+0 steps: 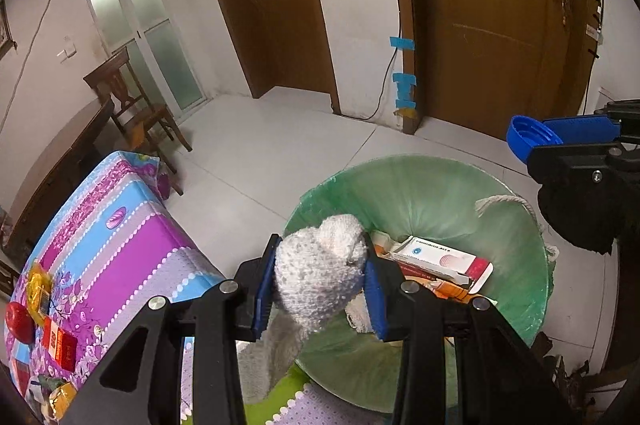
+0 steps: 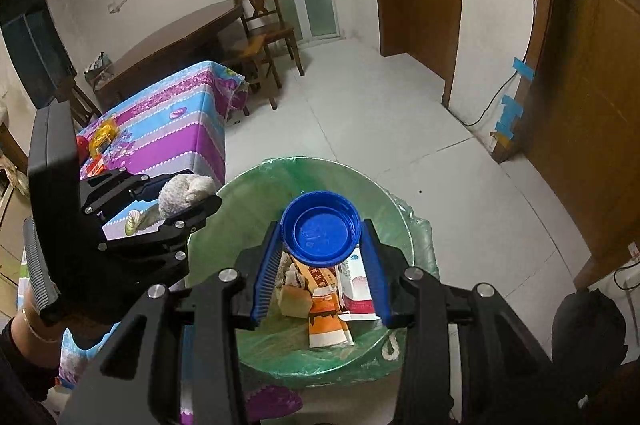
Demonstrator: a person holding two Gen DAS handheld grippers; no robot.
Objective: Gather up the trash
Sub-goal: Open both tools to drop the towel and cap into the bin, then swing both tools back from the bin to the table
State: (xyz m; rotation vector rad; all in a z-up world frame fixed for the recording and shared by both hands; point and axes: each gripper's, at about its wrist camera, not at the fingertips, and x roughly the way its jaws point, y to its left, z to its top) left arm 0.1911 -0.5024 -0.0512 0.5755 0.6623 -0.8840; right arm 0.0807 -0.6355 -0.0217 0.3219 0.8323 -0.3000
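My left gripper [image 1: 320, 285] is shut on a grey-white knitted sock [image 1: 320, 273] and holds it over the near left rim of the green-lined trash bin [image 1: 440, 185]. In the right wrist view the left gripper [image 2: 180, 201] with the sock [image 2: 184, 191] is at the bin's [image 2: 248, 209] left rim. My right gripper [image 2: 320, 265] is shut on a blue plastic lid [image 2: 320, 231], above the bin's middle. In the left wrist view the right gripper [image 1: 536, 141] holds the lid [image 1: 524, 137] at the far right. Cardboard boxes [image 1: 436, 259] lie inside the bin.
A table with a purple and blue cloth [image 1: 116, 237] stands left of the bin, with a red apple [image 1: 18, 321], a red packet [image 1: 60, 343] and yellow wrappers [image 1: 38, 291] on it. A wooden chair [image 1: 136, 105] and brown doors [image 1: 492, 25] stand beyond on the white floor.
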